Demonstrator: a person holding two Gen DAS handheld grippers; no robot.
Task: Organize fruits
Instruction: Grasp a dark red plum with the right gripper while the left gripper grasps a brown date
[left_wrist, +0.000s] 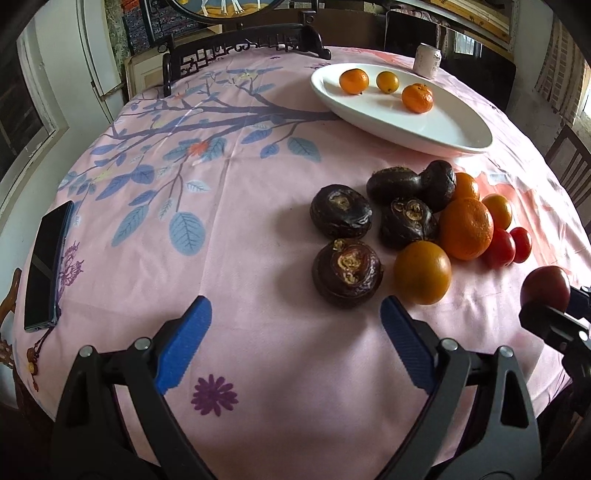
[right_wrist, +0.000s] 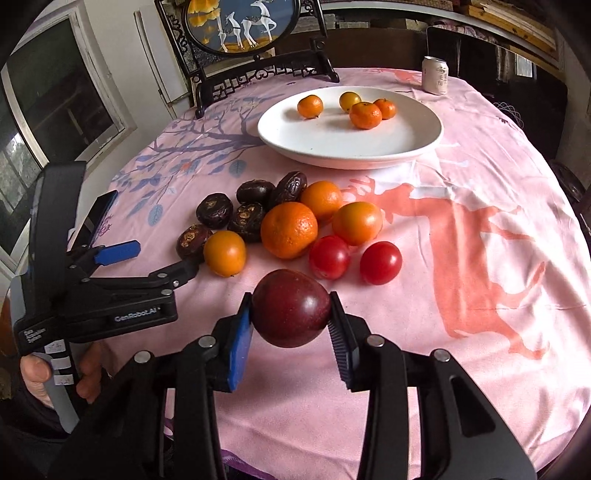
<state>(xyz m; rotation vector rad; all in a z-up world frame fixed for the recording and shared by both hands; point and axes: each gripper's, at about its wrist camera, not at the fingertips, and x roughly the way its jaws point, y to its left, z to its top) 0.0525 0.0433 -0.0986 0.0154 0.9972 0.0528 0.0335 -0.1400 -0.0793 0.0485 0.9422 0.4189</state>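
Observation:
My right gripper (right_wrist: 291, 317) is shut on a dark red plum (right_wrist: 291, 308), held just above the pink tablecloth in front of the fruit pile; the plum also shows at the right edge of the left wrist view (left_wrist: 546, 288). The pile holds several dark water chestnuts (right_wrist: 247, 218), oranges (right_wrist: 289, 229) and two red tomatoes (right_wrist: 380, 263). A white plate (right_wrist: 332, 144) beyond it carries several small oranges (right_wrist: 365, 115). My left gripper (left_wrist: 295, 347) is open and empty, near a water chestnut (left_wrist: 347, 271) and an orange (left_wrist: 422, 272).
A black phone (left_wrist: 46, 266) lies at the table's left edge. A drink can (right_wrist: 436, 75) stands behind the plate. A dark carved chair (right_wrist: 258, 70) stands at the far side of the table.

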